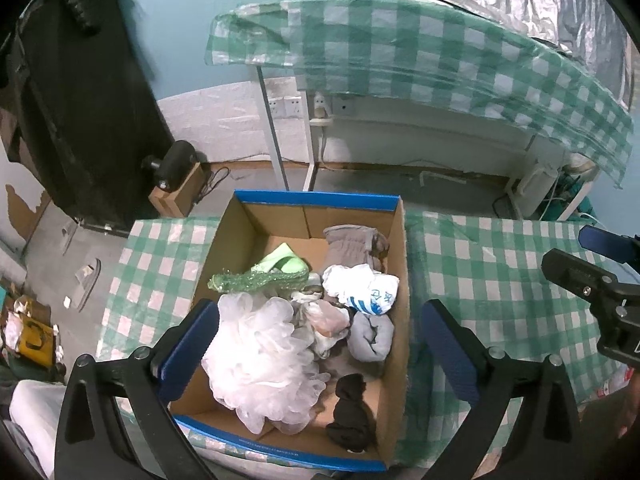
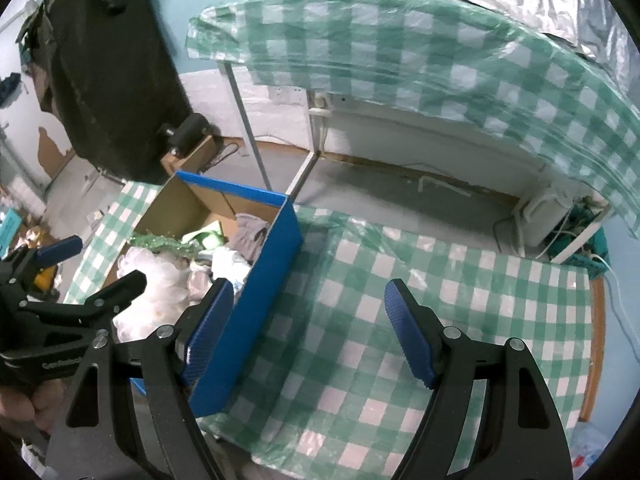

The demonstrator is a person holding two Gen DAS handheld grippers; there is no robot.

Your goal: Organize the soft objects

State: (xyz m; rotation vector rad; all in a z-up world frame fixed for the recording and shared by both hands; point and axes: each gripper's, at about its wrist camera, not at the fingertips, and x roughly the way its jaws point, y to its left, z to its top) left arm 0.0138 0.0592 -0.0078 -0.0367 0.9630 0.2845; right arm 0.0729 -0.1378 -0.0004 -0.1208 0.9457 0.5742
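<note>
Soft things fill the cardboard box (image 1: pixel 394 240), which has a blue rim and stands on the surface (image 1: pixel 492 280) covered with a green and white checked cloth. Inside the box lie a white mesh bath puff (image 1: pixel 264 356), a green tinsel strip (image 1: pixel 256 280), a pale green item (image 1: pixel 282 262), a grey glove (image 1: pixel 348 246), a white plastic bag with blue print (image 1: pixel 362 286), a rolled grey sock (image 1: pixel 370 336) and a dark sock (image 1: pixel 352 412) near the front wall.

The left gripper (image 1: pixel 316 344) points steeply down over the box. Its jaws are wide apart, with nothing between the pads; the left blue pad is seen in front of the left wall of the box and beside the bath puff, and the right pad is outside the right wall, over the cloth. I cannot tell if the left pad touches the puff.

The right gripper (image 2: pixel 310 328) also tilts downward, over the cloth just to the right of the box. Its jaws stand apart and hold nothing; the left pad is seen close to the blue outer wall of the box, the right pad over the bare cloth. In the left wrist view this gripper appears at the right edge. A part of a hand (image 2: pixel 24 404) that grips the left tool shows at the lower left of the right wrist view.
</note>
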